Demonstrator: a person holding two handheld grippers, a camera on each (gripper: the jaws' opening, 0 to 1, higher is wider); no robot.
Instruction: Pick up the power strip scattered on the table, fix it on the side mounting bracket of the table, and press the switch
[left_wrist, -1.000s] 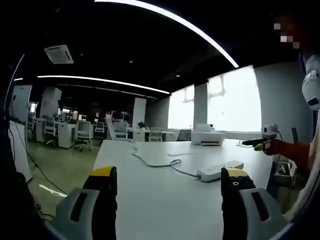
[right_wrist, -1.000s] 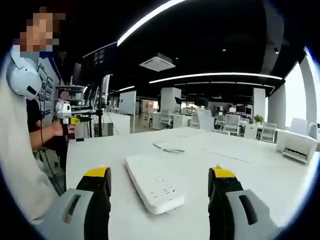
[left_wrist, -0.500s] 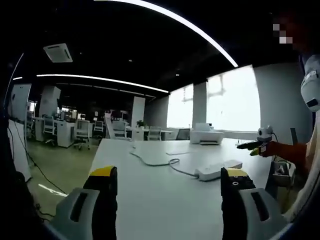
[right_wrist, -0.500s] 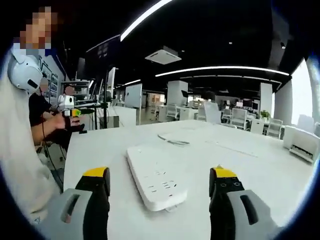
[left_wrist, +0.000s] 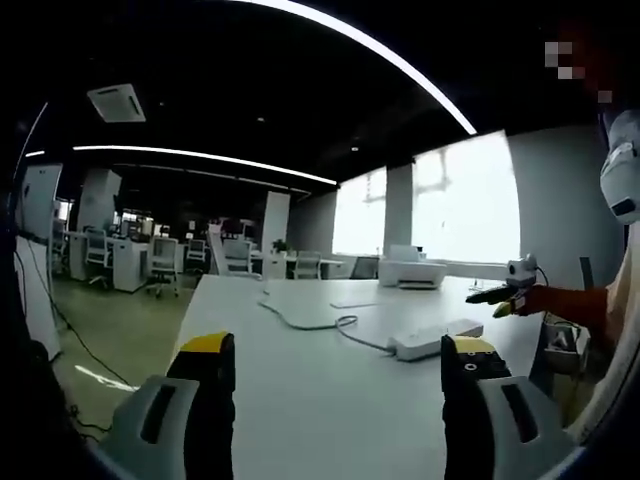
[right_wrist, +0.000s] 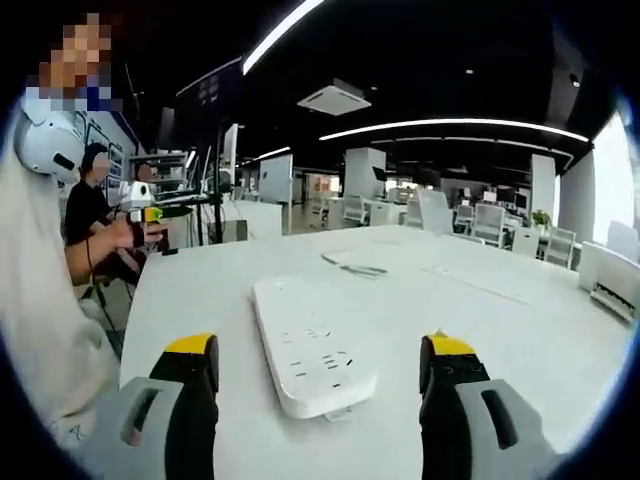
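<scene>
White plastic is being shown lying flat on the pale table (right_wrist: 520, 320): the power strip (right_wrist: 312, 345) is being framed lengthwise between the two jaws of the right gripper (right_wrist: 318, 368), its near end just ahead of the yellow tips. From the left gripper view the same power strip (left_wrist: 437, 339) is being seen side-on near the table's right edge, with its cable (left_wrist: 325, 325) being trailed away across the tabletop in a loose loop.

Nothing of the task is being shown as done. The strip is not being held or lifted, the side mounting bracket cannot be made out in these views, and the switch is not being pressed. Picking up, fixing and switching are all being judged as left to do, with the grasp being taken as the step in hand.

The right gripper's fingers (right_wrist: 192, 362) are being held wide apart, wider than the strip, and nothing is being touched by them. The left gripper (left_wrist: 337, 362) is likewise being held with its fingers (left_wrist: 208, 360) spread, nothing being pinched, the strip lying just beyond its right-hand finger. A person's hand (right_wrist: 128, 236) is being seen at the table's far left corner in the right gripper view, with the other gripper held in it.
</scene>
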